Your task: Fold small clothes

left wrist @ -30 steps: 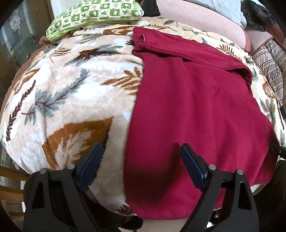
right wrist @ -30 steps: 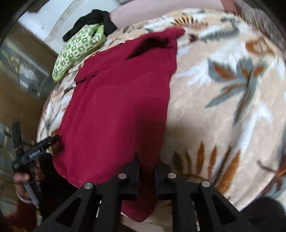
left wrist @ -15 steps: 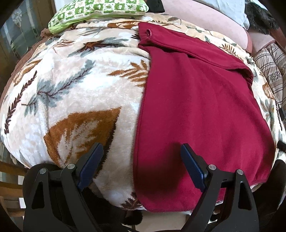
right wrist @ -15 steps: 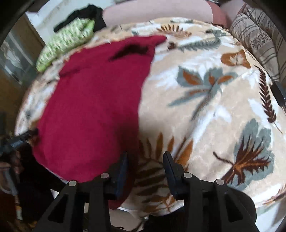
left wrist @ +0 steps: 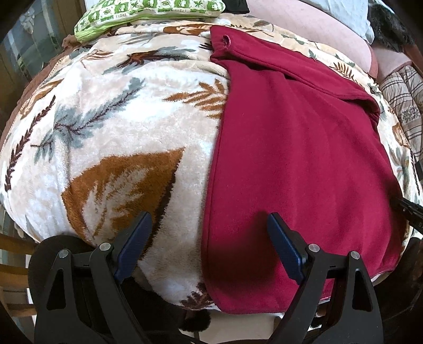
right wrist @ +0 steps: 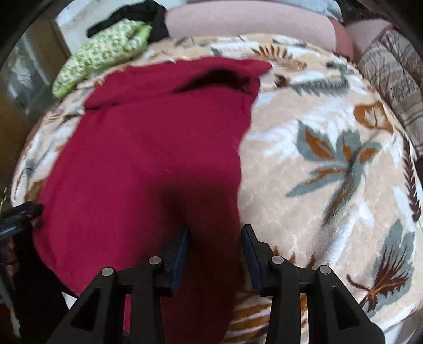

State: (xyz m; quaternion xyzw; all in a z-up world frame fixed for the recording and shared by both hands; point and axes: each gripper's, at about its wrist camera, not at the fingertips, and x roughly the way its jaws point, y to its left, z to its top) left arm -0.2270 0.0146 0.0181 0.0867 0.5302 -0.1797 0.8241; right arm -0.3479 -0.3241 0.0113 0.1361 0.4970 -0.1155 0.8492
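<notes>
A dark red fleece garment (left wrist: 290, 145) lies spread flat on a leaf-patterned blanket (left wrist: 119, 119), its top part folded across the far end. My left gripper (left wrist: 208, 215) stands wide open above the garment's near left edge, nothing between its pads. In the right wrist view the same garment (right wrist: 145, 158) fills the left half. My right gripper (right wrist: 215, 229) is open over the garment's near right edge; the cloth lies below the gap and the pads do not press on it. The right gripper's tip (left wrist: 409, 211) shows at the garment's right side.
A green patterned pillow (left wrist: 148, 10) lies at the blanket's far end, with a pink cushion (left wrist: 304, 23) and a striped cloth (left wrist: 401, 100) to the far right. The blanket (right wrist: 330, 211) drops off at its near edge. The left gripper (right wrist: 18, 217) shows at the garment's left side.
My right gripper's jaws went from shut to apart, and it swung right, then back over the garment's right edge. The left gripper shifted a little left and stays open.
</notes>
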